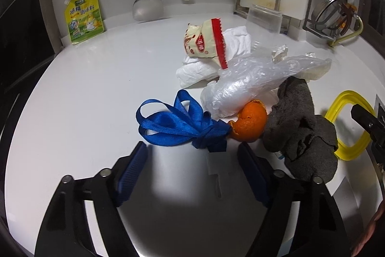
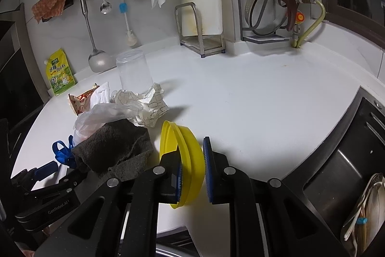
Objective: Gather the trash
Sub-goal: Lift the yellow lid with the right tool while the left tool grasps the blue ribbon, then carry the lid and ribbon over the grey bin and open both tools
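A pile of trash lies on the white counter: a blue ribbon, an orange peel, a clear plastic bag, white tissue, a red-and-cream snack wrapper and a grey cloth. My left gripper is open and empty, just in front of the ribbon. My right gripper is shut on a yellow container, held on edge to the right of the grey cloth. The yellow container also shows in the left wrist view.
A clear plastic cup and crumpled patterned paper stand behind the pile. A yellow seasoning pouch leans on the back wall. A cutting-board rack and dish rack stand at the back. A sink lies at the right.
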